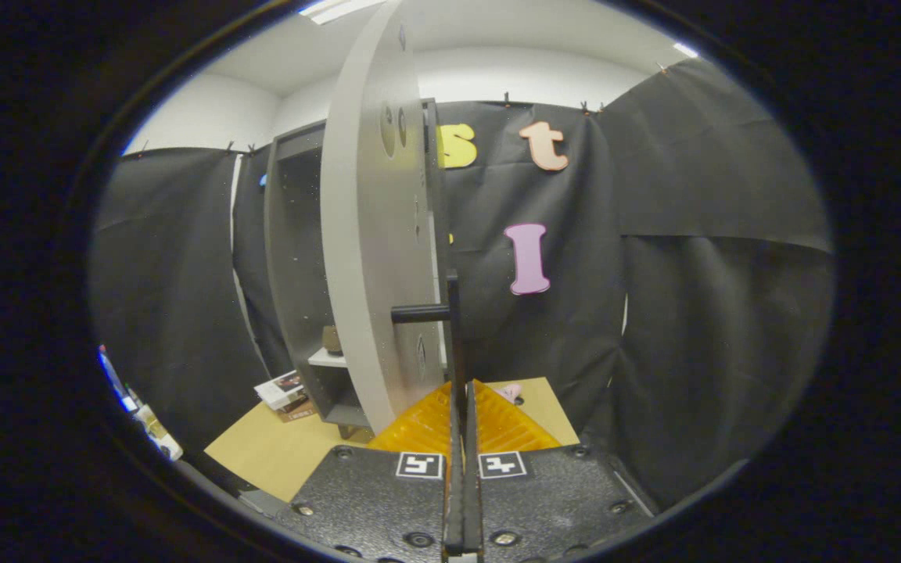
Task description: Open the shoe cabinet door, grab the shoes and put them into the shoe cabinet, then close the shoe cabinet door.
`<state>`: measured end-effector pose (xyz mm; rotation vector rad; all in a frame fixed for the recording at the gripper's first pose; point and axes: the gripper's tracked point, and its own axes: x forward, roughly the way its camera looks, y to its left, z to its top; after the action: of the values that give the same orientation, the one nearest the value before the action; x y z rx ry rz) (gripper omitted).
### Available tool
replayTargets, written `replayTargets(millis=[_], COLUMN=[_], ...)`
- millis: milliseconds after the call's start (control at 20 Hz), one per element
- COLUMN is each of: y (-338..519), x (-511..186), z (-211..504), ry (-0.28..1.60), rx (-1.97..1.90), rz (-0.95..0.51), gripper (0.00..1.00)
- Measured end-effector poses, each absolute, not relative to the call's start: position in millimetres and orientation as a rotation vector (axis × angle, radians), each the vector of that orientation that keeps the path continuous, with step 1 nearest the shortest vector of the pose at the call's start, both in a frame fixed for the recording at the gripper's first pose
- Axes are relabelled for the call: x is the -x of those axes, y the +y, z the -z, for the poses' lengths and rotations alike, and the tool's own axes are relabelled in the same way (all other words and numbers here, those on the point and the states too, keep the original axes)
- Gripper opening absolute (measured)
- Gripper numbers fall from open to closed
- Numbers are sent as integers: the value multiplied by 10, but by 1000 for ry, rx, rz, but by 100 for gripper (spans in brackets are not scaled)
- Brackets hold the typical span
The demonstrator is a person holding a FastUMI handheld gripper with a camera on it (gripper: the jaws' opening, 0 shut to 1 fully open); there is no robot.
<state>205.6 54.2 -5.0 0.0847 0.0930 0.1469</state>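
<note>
The grey shoe cabinet (294, 258) stands on the wooden table (278, 453), ahead and to the left of my fingers. Its door (368, 258) is swung open towards me and I see it almost edge-on. A black handle (450, 320) sticks out of the door on a short post, and its thin vertical bar runs down between my fingers. My gripper (466, 395) is shut on that bar. Just beyond the right fingertip lies a small pink thing (510, 392), perhaps a shoe, mostly hidden. Inside the cabinet a small brown object (332, 340) sits on a white shelf (329, 360).
A flat box (282, 389) lies on the table by the cabinet's foot, on its left. Small items (149, 426) stand at the far left off the table. Black cloth walls close in behind and to the right.
</note>
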Motion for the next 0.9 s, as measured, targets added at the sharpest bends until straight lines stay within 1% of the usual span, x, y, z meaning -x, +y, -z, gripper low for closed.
replayTargets(millis=[150, 250, 300, 450, 600, 700, 900], y=[402, 322, 243, 120, 298, 457, 786], x=[-2008, -1985, -1947, -1801, -1663, -1608, -1489], z=[-21, -50, -58, -64, 107, 342, 835], ry=[71, 47, 37, 14, 26, 75, 195], rx=[-50, -21, -4, -23, -84, -83, -58], rz=[-115, -84, -53, 20, 51, 43, 0], gripper=[4, 8, 19, 42, 72, 77, 91])
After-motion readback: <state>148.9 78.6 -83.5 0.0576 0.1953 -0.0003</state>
